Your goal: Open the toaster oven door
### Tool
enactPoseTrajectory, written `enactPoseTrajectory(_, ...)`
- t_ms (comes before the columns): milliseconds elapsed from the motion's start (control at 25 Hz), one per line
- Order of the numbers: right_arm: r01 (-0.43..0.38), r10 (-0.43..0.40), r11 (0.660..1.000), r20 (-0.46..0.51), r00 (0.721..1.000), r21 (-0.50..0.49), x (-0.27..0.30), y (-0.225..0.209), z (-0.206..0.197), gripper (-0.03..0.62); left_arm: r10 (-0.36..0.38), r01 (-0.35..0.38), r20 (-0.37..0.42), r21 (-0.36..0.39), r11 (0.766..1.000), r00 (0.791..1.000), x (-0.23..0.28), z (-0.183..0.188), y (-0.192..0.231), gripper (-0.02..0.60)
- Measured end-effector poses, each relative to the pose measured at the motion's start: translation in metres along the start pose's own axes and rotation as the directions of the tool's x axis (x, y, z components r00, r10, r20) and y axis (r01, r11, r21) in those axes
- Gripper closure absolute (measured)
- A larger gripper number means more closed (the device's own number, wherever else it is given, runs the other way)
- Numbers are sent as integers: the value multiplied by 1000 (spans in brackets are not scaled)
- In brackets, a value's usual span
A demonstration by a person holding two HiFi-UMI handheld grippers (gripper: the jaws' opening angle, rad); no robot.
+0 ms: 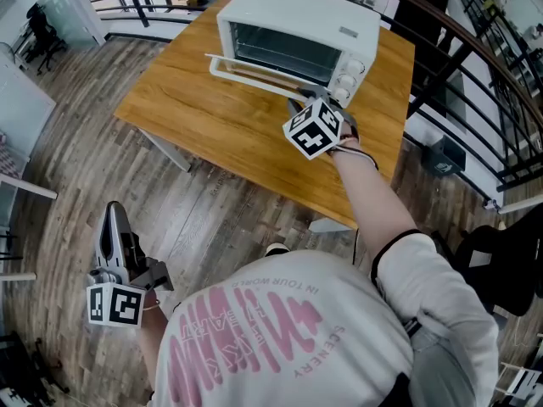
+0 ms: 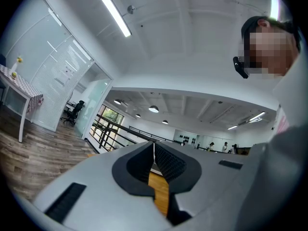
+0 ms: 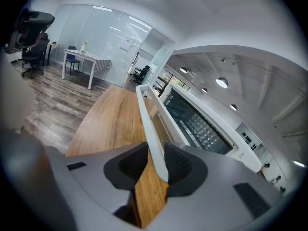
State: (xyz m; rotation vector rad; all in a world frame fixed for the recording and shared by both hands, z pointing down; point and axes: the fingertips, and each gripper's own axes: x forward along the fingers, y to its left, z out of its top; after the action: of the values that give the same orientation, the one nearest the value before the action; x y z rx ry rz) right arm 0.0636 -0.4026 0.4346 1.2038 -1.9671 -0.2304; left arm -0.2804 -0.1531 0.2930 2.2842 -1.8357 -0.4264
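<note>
1. In the head view, the white toaster oven (image 1: 297,24) sat on the wooden surface (image 1: 204,117), its glass door (image 1: 254,73) already swung down nearly level. The right gripper (image 1: 304,102) was at the door's front edge. The left gripper (image 1: 113,214) hung low over the floor (image 1: 76,168), well apart from the oven.
2. In the left gripper view, its fingers (image 2: 169,160) were pressed together on nothing and pointed off across the room.
3. In the right gripper view, the fingers (image 3: 180,165) were clamped narrowly on the door's white handle bar (image 3: 150,124), close to its end. To my eye the opening was almost finished. The sound way was to follow the hinge's arc gently down rather than tug outward and drag the oven, and to let go only once the door rested.
</note>
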Motion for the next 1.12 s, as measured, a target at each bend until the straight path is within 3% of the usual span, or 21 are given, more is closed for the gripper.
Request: enactPoseTrajectory(1120, 43, -42, 998, 13, 999, -46, 0, 17, -7, 484, 10, -10, 11, 1, 1000, 1000, -8, 1, 1, 558)
